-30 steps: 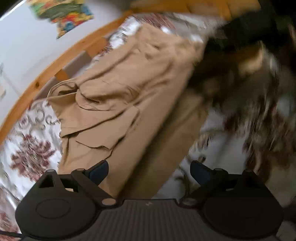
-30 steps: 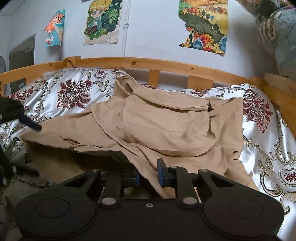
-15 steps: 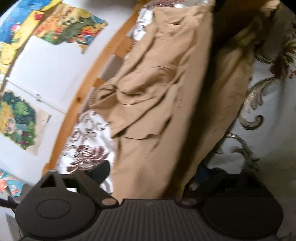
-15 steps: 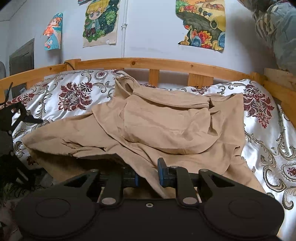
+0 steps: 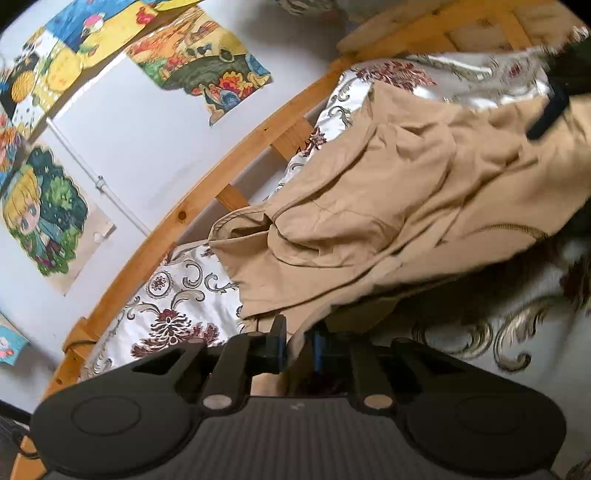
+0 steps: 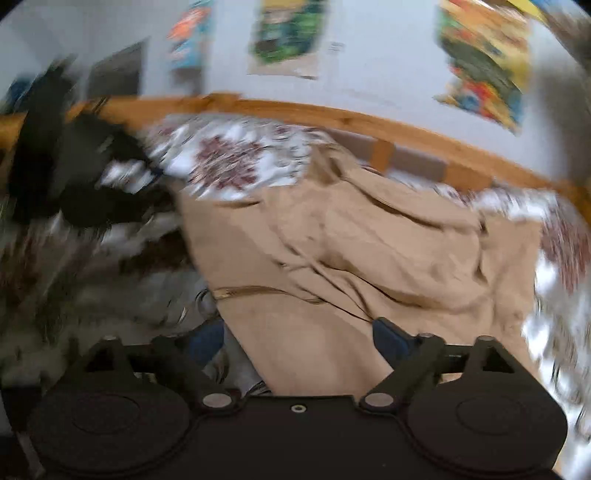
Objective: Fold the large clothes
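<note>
A large tan garment [image 5: 388, 206] lies crumpled across a bed with a white and maroon floral cover [image 5: 173, 295]. My left gripper [image 5: 297, 343] is shut on a fold of the tan garment at its near left end. In the blurred right wrist view the garment [image 6: 369, 258] spreads ahead, and my right gripper [image 6: 299, 336] is open with its near edge lying between the jaws. The right gripper also shows as a dark shape at the upper right of the left wrist view [image 5: 550, 110]; the left one is a dark blur at the left of the right wrist view [image 6: 85, 177].
A wooden bed rail [image 5: 207, 206] runs along the far side against a white wall with several colourful posters [image 5: 199, 62]. The rail [image 6: 369, 125] also shows in the right wrist view, and a wooden bed end [image 5: 443, 22] stands at the far right.
My left gripper has closed on the garment's fold after being open. My right gripper has opened, letting go of the cloth, and is moving fast, so its view is blurred.
</note>
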`<state>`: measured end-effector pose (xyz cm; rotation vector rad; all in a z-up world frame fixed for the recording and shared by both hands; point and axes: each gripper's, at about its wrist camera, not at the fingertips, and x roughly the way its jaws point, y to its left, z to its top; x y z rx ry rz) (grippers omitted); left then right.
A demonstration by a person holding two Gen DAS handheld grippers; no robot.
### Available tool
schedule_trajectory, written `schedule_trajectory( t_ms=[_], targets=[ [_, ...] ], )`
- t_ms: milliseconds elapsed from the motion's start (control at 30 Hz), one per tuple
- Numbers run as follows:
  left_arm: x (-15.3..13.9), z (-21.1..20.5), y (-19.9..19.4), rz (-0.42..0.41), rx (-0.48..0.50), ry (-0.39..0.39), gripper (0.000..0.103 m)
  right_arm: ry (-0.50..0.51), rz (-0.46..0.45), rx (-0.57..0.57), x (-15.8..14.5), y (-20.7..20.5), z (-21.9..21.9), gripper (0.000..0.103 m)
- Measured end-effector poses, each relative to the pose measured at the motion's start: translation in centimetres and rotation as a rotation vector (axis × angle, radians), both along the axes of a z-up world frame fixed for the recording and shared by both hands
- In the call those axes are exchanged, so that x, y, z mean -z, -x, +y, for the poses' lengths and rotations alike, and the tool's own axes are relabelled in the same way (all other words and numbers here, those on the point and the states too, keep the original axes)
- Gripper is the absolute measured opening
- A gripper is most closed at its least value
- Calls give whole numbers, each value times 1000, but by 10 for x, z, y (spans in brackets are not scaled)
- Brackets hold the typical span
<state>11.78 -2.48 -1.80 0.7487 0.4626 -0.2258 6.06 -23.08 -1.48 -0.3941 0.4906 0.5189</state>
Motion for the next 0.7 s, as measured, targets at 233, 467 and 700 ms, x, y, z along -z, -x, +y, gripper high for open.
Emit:
schedule_trajectory(
  t_ms=[233, 467, 700],
  targets=[
    [-7, 3, -7, 16, -31, 61, 15, 328, 57, 160, 35, -15, 4, 65],
    [35, 12, 1, 37, -73, -55, 58, 463, 62, 289, 23, -28, -35, 34],
    [63, 54, -7, 149, -201, -80, 30, 486, 61, 272, 20, -17, -37, 11]
  ],
)
